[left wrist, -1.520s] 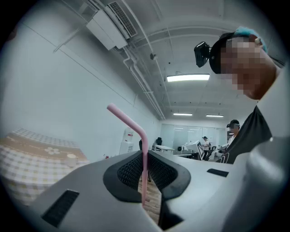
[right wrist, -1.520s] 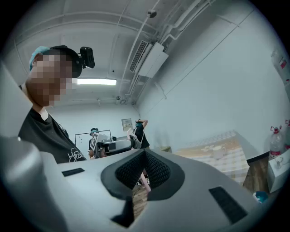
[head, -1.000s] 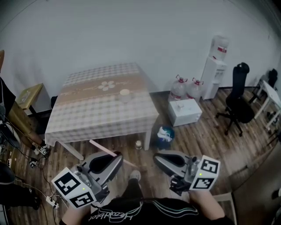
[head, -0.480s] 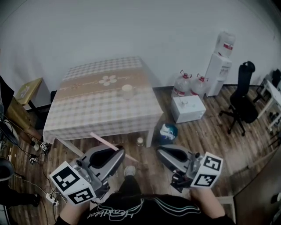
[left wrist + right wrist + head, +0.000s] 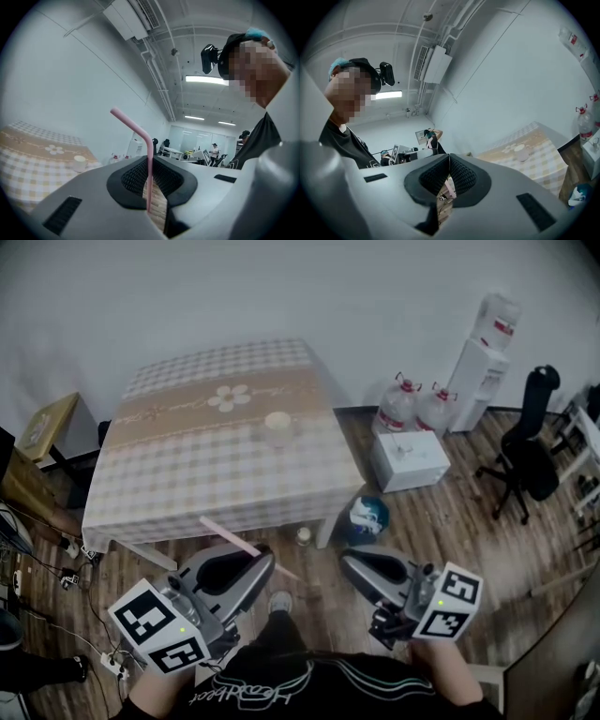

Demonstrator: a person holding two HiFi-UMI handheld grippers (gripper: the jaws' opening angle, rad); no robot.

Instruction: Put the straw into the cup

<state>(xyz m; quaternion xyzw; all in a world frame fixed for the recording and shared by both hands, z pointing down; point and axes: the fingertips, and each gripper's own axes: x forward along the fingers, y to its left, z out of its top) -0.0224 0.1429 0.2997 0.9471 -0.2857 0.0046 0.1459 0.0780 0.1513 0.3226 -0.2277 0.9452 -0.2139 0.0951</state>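
Observation:
A pink bendy straw [image 5: 246,547] is clamped in my left gripper [image 5: 262,563], low in the head view over the wooden floor. In the left gripper view the straw [image 5: 149,159] stands up between the black pads, its bent top leaning left. The cup [image 5: 277,423], pale and small, stands on the checked table [image 5: 187,474] well ahead of both grippers; it also shows as a cup [image 5: 79,163] at the left and a cup [image 5: 521,152] at the right. My right gripper [image 5: 350,562] is shut with nothing in it, its pads [image 5: 461,176] meeting at the tips.
Right of the table stand a white box [image 5: 410,460], two water jugs [image 5: 417,409] and a water dispenser [image 5: 483,348]. A blue bin [image 5: 367,518] sits by the table leg. An office chair [image 5: 530,451] is at far right, cables and a power strip [image 5: 111,667] at left.
Both grippers and the view have moved forward toward the table, which now lies closer. The straw stays clamped in the left gripper; the right stays shut.

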